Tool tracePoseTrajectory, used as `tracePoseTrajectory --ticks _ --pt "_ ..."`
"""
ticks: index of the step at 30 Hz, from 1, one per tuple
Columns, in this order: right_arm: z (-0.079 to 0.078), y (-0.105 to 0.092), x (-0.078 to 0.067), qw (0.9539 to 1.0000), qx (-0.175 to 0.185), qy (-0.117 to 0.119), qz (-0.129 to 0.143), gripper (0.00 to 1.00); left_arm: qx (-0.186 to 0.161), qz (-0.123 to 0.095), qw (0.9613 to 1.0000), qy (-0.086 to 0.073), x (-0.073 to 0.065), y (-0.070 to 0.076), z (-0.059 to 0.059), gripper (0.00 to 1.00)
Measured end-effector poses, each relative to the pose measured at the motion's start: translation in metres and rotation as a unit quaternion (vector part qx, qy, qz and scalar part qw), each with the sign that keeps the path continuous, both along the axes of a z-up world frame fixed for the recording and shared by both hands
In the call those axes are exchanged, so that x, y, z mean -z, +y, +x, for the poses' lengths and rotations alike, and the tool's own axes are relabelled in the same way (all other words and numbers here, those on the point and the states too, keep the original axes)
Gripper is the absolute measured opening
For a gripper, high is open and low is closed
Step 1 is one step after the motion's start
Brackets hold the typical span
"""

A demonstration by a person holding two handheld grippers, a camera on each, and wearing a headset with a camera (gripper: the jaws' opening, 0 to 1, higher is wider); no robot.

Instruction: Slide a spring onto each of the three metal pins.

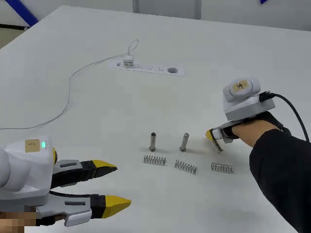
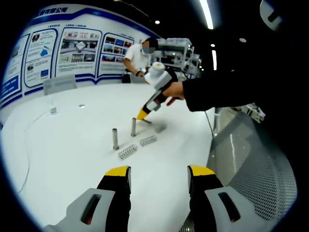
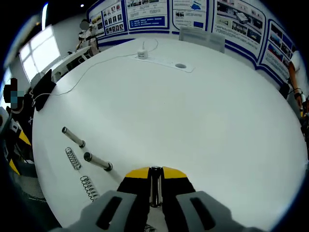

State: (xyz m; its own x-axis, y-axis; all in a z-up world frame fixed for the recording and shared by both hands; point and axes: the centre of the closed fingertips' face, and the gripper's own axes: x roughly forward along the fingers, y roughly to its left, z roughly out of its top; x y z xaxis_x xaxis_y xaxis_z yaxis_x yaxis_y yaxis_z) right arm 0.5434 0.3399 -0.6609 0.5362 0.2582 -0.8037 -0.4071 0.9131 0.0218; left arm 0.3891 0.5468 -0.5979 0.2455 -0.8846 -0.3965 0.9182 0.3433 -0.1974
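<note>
A pin (image 1: pixel 217 145) is clamped in the right claw (image 1: pixel 212 136), tilted beside the upright pins (image 1: pixel 184 141), likely to be stood up; the left claw (image 1: pixel 121 185) is held apart.

A white power strip (image 1: pixel 148 68) lies flat on the broad white table (image 1: pixel 97 111), with a small white plug (image 1: pixel 128 61) seated near one end and a round socket (image 1: pixel 172 71) at the other. From the plug a thin white cable (image 1: pixel 70 85) loops once just behind the strip, then trails away from it across the tabletop. Beyond the strip, a grey chair back (image 3: pixel 200 37) stands at the table's far side, and blue-trimmed display boards (image 3: pixel 145 12) line the wall behind it. Farther from the strip, a person in a white shirt (image 2: pixel 137 60) stands by equipment under ceiling light strips (image 2: pixel 206 13).
</note>
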Motion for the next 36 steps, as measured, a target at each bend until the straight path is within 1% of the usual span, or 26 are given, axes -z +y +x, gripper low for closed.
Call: tracePoseTrajectory --ticks 6,15,16,17,20,24,31,36 --pt "-0.008 -0.001 -0.01 0.9999 -0.006 -0.015 -0.003 0.09 0.002 -0.001 1.0 -0.002 -0.001 0.0 -0.001 0.48" --pt "-0.019 -0.003 -0.022 0.9992 -0.004 -0.039 0.001 0.09 0.001 0.0 1.0 -0.004 -0.002 0.0 -0.003 0.48" --pt "-0.022 -0.004 -0.022 0.9993 -0.002 -0.038 0.001 0.09 0.002 -0.001 1.0 -0.004 -0.002 0.0 -0.003 0.48" --pt "-0.02 -0.004 -0.023 0.999 -0.005 -0.045 0.002 0.09 0.002 -0.001 1.0 -0.004 -0.003 0.0 -0.003 0.48" --pt "-0.023 -0.005 -0.021 0.9988 -0.004 -0.048 0.001 0.09 0.002 0.0 1.0 -0.005 -0.003 0.0 -0.003 0.48" --pt "-0.023 -0.005 -0.021 0.9988 -0.003 -0.049 0.002 0.09 0.004 0.0 1.0 -0.005 -0.003 -0.001 -0.004 0.48" --pt "-0.028 -0.005 -0.02 0.9985 -0.019 -0.049 -0.016 0.09 0.005 -0.001 1.0 -0.007 -0.003 -0.003 -0.004 0.48" --pt "-0.026 -0.009 -0.019 0.9985 -0.019 -0.049 -0.017 0.09 0.003 -0.002 1.0 -0.007 -0.004 -0.002 -0.003 0.48"
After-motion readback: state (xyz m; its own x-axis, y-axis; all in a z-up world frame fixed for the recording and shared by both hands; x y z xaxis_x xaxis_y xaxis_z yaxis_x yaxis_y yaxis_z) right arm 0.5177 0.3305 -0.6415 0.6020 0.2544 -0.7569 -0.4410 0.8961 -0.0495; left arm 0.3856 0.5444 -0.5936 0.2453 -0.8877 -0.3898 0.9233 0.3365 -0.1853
